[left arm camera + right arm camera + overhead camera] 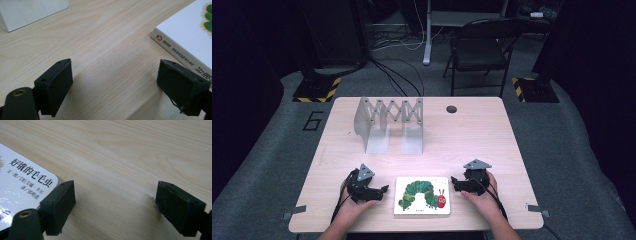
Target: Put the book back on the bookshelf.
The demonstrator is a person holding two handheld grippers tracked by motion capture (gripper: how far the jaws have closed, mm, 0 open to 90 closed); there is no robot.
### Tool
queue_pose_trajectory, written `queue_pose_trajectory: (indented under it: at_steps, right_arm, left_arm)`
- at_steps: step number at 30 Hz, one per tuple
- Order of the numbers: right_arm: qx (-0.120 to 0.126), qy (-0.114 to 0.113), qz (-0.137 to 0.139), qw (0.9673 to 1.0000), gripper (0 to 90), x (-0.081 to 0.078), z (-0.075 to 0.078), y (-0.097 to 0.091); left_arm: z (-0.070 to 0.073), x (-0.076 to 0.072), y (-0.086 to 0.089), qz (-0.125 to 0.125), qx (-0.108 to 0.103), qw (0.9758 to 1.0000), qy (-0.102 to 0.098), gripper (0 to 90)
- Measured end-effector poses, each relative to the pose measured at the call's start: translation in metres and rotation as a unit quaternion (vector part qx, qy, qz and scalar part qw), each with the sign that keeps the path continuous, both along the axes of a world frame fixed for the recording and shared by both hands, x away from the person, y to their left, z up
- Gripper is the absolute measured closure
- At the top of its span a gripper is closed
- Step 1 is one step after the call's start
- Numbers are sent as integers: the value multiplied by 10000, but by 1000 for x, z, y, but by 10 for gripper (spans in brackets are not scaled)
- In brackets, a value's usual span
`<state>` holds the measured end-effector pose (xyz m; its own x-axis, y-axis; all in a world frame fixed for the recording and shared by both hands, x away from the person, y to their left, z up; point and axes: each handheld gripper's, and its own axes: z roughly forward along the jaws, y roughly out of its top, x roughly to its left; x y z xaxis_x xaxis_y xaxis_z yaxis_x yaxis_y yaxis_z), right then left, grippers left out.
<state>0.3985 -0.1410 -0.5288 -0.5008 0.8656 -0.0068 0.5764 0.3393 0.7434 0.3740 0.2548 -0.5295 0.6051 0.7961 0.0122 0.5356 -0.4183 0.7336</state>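
Book (422, 195) lies flat, cover up, at the table's (472, 135) near edge between left gripper (379, 192) and right gripper (455, 183), both wide open and empty, flanking its sides probably to lift it; the expandable metal rack (389, 124) waits farther back, likely the destination.

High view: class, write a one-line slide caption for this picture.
Two open tools, left and right, flank a caterpillar book lying flat on a wooden table, metal rack behind.
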Motion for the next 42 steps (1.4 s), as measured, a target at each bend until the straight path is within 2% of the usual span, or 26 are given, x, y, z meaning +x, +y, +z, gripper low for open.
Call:
queue_pose_trajectory:
  at_steps: [4, 10, 12, 14, 16, 17, 18, 19, 20, 23, 25, 27, 28, 29, 31, 32, 33, 35, 36, 37, 38, 40, 42]
  right_arm:
    - [56, -31, 55, 10000, 223, 0, 0, 1]
    - [135, -42, -30, 9999, 285, -3, 1, 1]
    - [112, -87, 11, 9999, 300, -3, 0, 1]
    - [95, -98, 7, 9999, 320, -3, 0, 1]
    - [137, -110, -16, 9998, 394, -5, 1, 1]
    - [137, -110, -16, 9998, 394, -5, 1, 1]
    - [160, -55, -54, 9998, 419, -6, 2, 2]
    - [62, -85, 54, 9999, 435, -5, 3, 1]
    - [86, -56, 50, 9999, 445, -6, 3, 2]
    - [51, 33, 68, 10000, 459, -3, 5, 4]
    - [-8, 50, 121, 9999, 466, -3, 6, 3]
    - [-7, 86, 94, 9999, 475, -4, 7, 3]
    - [-17, 127, 106, 9999, 479, -3, 8, 3]
    - [62, 203, -5, 9998, 482, -4, 8, 6]
    - [-32, 232, 122, 9997, 496, -3, 10, 6]
    - [57, 276, 81, 9996, 502, -3, 10, 9]
    - [-9, 287, 218, 9993, 505, -4, 10, 8]
    - [-17, 333, 243, 9991, 507, -5, 11, 11]
    - [54, 375, 198, 9991, 507, -8, 14, 13]
    - [0, 286, 272, 9992, 507, -8, 15, 13]
    - [-46, 243, 331, 9991, 507, -10, 17, 13]
    - [33, 196, 281, 9994, 506, -14, 21, 14]
    - [83, 192, 294, 9993, 493, -16, 24, 13]
  left_arm:
    - [-1, 1, -3, 7, 20, 10000, -48, 113]
    - [-1, 2, -3, -1, 37, 10000, -53, 117]
    - [0, 1, -2, -10, 53, 10000, 10, 119]
    - [0, 1, -4, 54, 14, 10000, -35, 121]
    - [-1, 0, -4, 95, -24, 9999, -62, 136]
    - [-1, 0, -4, 95, -24, 9999, -62, 141]
    - [-1, -1, -4, 106, -33, 9999, -63, 141]
    - [0, -1, -4, 80, -21, 10000, -39, 147]
    - [0, -1, -4, 74, -20, 9999, -70, 151]
    - [1, -1, -5, 84, -38, 10000, -25, 176]
    - [3, -1, -5, -6, -5, 10000, 24, 214]
    - [4, -3, -6, -21, -13, 10000, 72, 229]
    - [3, -5, -6, 25, -29, 10000, -5, 237]
    - [4, -6, -5, 6, 2, 10000, 35, 265]
    - [7, -8, -4, -16, -75, 9999, 97, 341]
    - [7, -8, -4, -4, -170, 9998, 116, 350]
    - [8, -9, -4, 4, -204, 9997, 146, 352]
    - [12, -11, -5, -27, -188, 9997, 138, 392]
    - [13, -12, -6, -54, -181, 9997, 130, 394]
    - [16, -13, -6, -93, -139, 9998, 119, 394]
    - [18, -14, -8, -50, -175, 9998, 83, 394]
    - [22, -17, -8, -97, -338, 9993, 107, 394]
    - [26, -21, -9, -136, -406, 9990, 107, 384]
